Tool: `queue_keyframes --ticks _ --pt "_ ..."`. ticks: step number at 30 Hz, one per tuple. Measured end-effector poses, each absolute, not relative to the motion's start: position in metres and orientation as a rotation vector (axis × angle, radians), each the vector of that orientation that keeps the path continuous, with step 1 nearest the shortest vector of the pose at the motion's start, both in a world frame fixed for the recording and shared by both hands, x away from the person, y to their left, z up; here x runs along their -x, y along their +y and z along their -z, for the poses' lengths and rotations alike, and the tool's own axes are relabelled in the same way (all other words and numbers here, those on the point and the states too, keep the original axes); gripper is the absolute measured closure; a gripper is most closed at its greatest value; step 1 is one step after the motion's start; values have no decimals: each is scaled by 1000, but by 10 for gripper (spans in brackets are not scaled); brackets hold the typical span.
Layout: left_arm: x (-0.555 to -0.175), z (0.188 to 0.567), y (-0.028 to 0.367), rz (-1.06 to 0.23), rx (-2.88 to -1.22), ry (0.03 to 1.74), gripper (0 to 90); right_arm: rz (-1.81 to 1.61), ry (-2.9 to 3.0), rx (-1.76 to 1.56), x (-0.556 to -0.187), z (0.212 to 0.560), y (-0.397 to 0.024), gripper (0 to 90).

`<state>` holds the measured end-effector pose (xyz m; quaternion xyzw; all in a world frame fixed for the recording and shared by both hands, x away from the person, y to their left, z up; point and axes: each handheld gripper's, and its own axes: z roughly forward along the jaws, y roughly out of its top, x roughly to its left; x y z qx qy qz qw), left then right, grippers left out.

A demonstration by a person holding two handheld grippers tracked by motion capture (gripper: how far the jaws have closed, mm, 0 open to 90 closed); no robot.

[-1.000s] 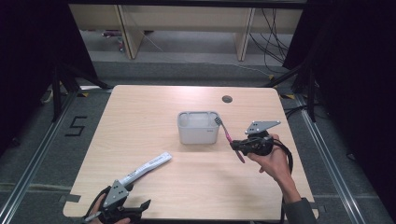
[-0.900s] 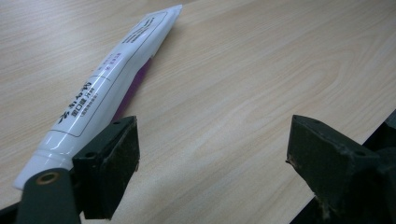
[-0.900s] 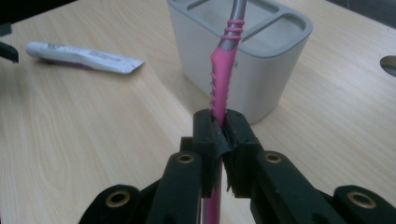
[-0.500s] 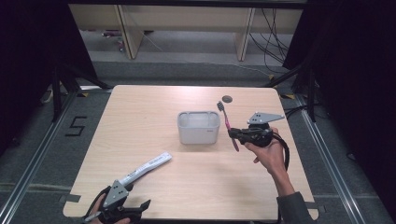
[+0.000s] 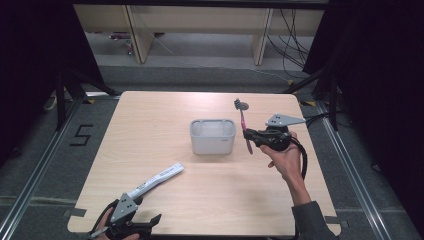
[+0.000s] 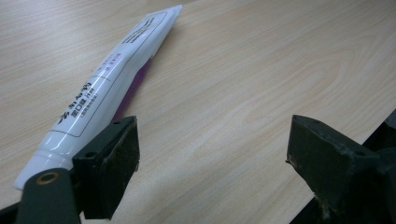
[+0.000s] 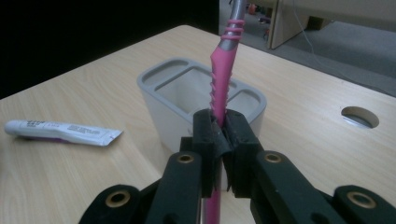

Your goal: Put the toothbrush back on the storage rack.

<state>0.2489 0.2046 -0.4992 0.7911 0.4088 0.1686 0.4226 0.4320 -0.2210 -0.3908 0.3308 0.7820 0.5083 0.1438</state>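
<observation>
My right gripper (image 5: 253, 136) is shut on the handle of a pink toothbrush (image 5: 244, 127), held in the air just right of a grey-white holder (image 5: 212, 136) with several compartments. The brush stands nearly upright with its head (image 5: 241, 106) at the top. In the right gripper view the jaws (image 7: 222, 128) pinch the pink handle (image 7: 219, 84) in front of the holder (image 7: 187, 91). My left gripper (image 5: 150, 224) rests at the table's near left edge, open (image 6: 212, 158), with a white toothpaste tube (image 6: 105, 84) lying just beside its left jaw and outside the gap.
The toothpaste tube (image 5: 156, 179) lies flat on the wooden table (image 5: 150, 125), left of the holder. A round hole (image 7: 359, 116) is in the tabletop behind the holder. Dark floor, rails and cables surround the table.
The right gripper has shifted slightly toward the far side with the toothbrush, and the brush head has swung higher and farther back. The left gripper and the tube have stayed put.
</observation>
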Motion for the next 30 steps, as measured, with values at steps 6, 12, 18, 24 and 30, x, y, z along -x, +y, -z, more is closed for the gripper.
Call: queue_keyframes --ticks 6,12,18,24,30 --pt "-249 499 205 -421 -1980 1023 166 -1511 2183 -954 -440 384 -215 846" --pt "-248 499 205 -424 -1982 1031 167 -1555 2135 -957 -449 379 -209 846" --pt "-248 498 205 -424 -1981 1031 166 -1577 2104 -952 -455 374 -203 845" --pt "-248 498 204 -423 -1978 1031 167 -1612 2074 -956 -465 374 -195 845" --pt "-248 498 204 -419 -1976 1031 166 -1625 2058 -1000 -472 376 -187 845"
